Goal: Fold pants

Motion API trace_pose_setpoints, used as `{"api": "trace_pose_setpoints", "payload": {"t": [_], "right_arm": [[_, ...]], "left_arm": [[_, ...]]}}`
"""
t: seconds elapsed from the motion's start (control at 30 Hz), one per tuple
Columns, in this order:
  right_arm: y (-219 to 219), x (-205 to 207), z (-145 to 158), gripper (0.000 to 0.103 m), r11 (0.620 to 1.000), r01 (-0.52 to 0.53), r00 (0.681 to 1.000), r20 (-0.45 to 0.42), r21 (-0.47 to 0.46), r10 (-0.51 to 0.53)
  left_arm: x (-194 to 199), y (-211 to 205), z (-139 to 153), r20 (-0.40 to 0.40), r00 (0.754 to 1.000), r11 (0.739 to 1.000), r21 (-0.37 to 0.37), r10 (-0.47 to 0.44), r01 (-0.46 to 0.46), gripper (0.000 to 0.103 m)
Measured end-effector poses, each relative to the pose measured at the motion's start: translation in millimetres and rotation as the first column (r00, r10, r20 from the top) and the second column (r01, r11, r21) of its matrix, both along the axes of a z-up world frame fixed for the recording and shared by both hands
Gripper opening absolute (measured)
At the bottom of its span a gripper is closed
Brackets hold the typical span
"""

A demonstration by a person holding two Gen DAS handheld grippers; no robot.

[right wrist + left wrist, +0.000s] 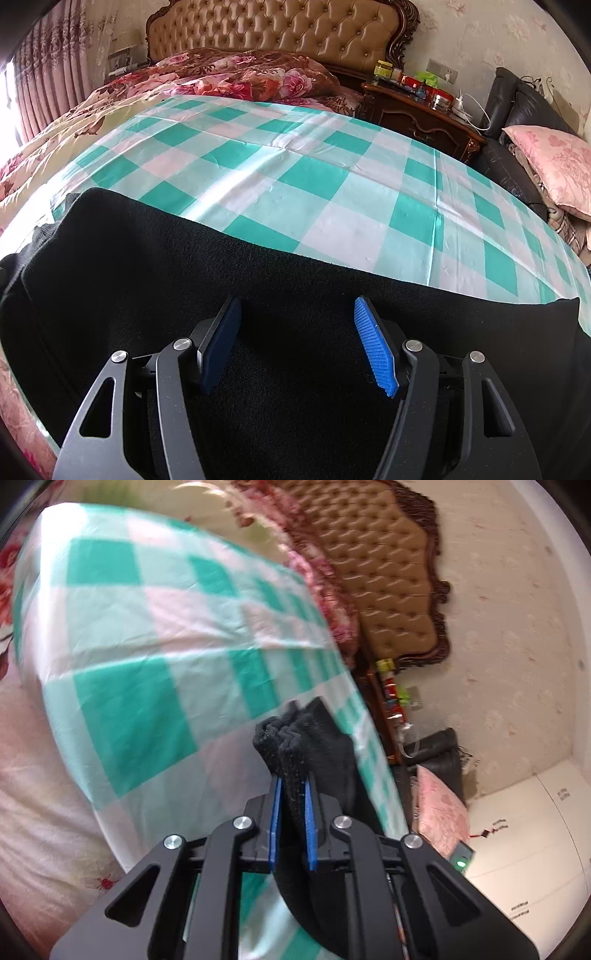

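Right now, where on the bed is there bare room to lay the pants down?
The checked sheet is bare between the black pants and the flowered quilt. The nightstand is crowded with jars. The left gripper pinches a bunch of pants; the right gripper is open above them.

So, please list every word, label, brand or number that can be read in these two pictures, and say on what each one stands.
None can be read.
Dark print on the white floor: too blurred to read.
Labels on the jars and boxes on the nightstand: too small to read.
Black pants, checked cloth, both grippers: no text shows.
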State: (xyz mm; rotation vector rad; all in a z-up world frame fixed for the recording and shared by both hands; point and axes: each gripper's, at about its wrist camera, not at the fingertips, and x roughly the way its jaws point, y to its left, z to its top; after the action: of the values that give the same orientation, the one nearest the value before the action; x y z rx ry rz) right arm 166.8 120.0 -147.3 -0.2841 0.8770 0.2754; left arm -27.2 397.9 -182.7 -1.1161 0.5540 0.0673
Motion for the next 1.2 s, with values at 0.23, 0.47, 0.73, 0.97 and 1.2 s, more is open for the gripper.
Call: {"api": "trace_pose_setpoints", "payload": {"t": [0.23, 0.47, 0.73, 0.97, 1.2], "right_arm": [[0, 0, 0, 0.063, 1.000, -0.001, 1.000, -0.001, 0.001, 0.001], [0, 0, 0, 0.064, 1.000, -0.001, 1.000, -0.001, 0.001, 0.001], [-2, -1, 0, 0.064, 1.000, -0.003, 1.000, -0.003, 0.006, 0.003], [15, -8, 17, 0.063, 1.000, -0.027, 0.998, 0.052, -0.002, 0.027], [52, -3, 8, 0.069, 0.984, -0.107, 0.993, 0.039, -0.146, 0.114]], "left_arm": [[11, 2, -11, -0.052, 0.999, 1.000, -0.017, -0.008, 0.007, 0.025], [10, 1, -15, -0.152, 0.988, 1.000, -0.028, -0.002, -0.002, 0.035], [31, 6, -18, -0.145, 0.989, 1.000, -0.007, -0.019, 0.018, 0.014], [23, 1, 1, -0.090, 0.995, 0.997, 0.067, -0.030, 0.036, 0.012], [24, -5, 19, -0.090, 0.995, 0.992, 0.115, -0.035, 0.045, 0.011]]}}
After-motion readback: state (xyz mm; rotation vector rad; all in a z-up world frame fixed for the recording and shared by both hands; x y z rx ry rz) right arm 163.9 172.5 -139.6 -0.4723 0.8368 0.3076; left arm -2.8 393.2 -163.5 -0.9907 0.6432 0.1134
